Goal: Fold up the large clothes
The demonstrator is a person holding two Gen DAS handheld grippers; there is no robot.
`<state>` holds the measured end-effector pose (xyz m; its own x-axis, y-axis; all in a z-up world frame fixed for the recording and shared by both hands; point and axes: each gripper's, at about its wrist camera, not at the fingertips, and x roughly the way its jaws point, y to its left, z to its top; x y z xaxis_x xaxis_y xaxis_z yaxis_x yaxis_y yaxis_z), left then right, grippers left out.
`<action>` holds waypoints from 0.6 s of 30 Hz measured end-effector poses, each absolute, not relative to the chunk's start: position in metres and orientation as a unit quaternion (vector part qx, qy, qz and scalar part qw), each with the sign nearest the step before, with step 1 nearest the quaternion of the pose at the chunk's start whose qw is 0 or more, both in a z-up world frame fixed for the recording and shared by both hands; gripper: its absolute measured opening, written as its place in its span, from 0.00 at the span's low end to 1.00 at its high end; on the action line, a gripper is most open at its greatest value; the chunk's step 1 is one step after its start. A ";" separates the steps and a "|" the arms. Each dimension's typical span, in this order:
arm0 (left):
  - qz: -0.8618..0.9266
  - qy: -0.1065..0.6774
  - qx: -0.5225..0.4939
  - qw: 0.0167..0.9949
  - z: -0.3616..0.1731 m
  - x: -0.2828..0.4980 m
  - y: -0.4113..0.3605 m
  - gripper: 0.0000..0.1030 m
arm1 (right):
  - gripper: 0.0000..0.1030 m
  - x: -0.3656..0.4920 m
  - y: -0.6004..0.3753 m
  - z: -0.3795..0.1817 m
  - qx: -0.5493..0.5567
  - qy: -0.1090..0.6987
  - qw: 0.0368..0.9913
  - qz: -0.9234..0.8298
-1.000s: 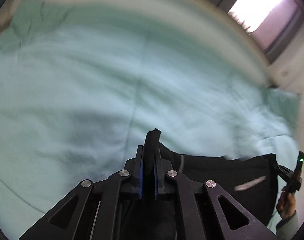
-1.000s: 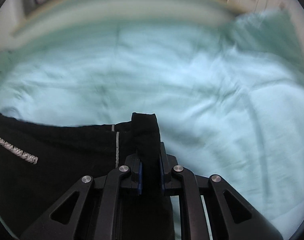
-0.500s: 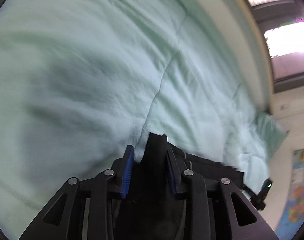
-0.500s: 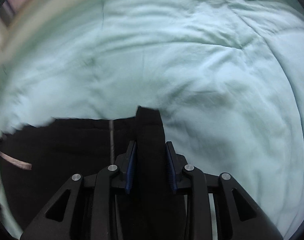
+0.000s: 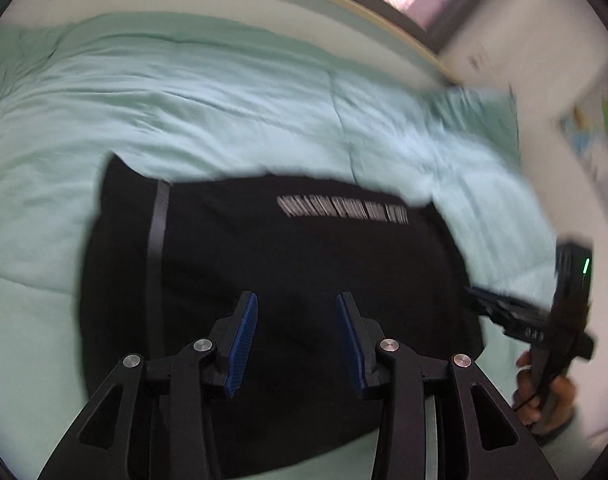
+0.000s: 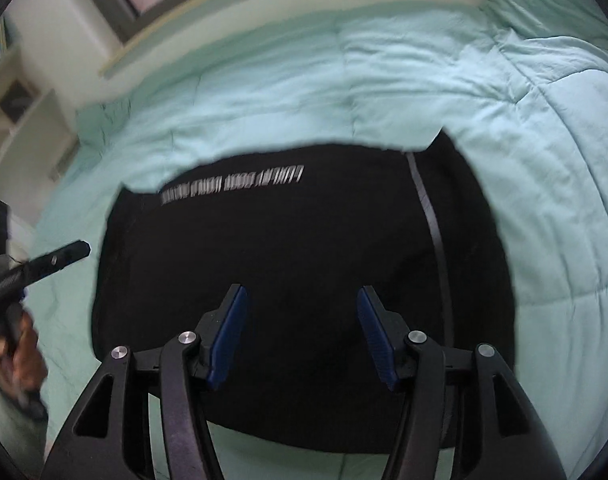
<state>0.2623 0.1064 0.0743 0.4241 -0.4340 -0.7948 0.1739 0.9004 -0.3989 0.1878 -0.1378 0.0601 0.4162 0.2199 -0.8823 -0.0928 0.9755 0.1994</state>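
My left gripper hangs with its jaws wide apart, holding nothing. The black garment fills the middle of the frame, lying on the green blanket. It looks folded, though blur hides the edges. My right gripper gapes empty too. If I drop low, a finger could snag the cloth and spoil the fold.
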 end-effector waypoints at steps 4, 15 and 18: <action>-0.148 0.547 -0.088 0.819 0.019 0.252 0.063 0.41 | 0.59 0.198 -0.122 0.005 0.024 0.572 0.817 0.068; -0.159 0.548 -0.099 0.815 0.040 0.272 0.065 0.41 | 0.59 0.217 -0.123 0.035 0.066 0.556 0.821 0.112; -0.155 0.538 -0.140 0.817 0.051 0.295 0.073 0.41 | 0.59 0.249 -0.116 0.051 0.049 0.532 0.840 0.098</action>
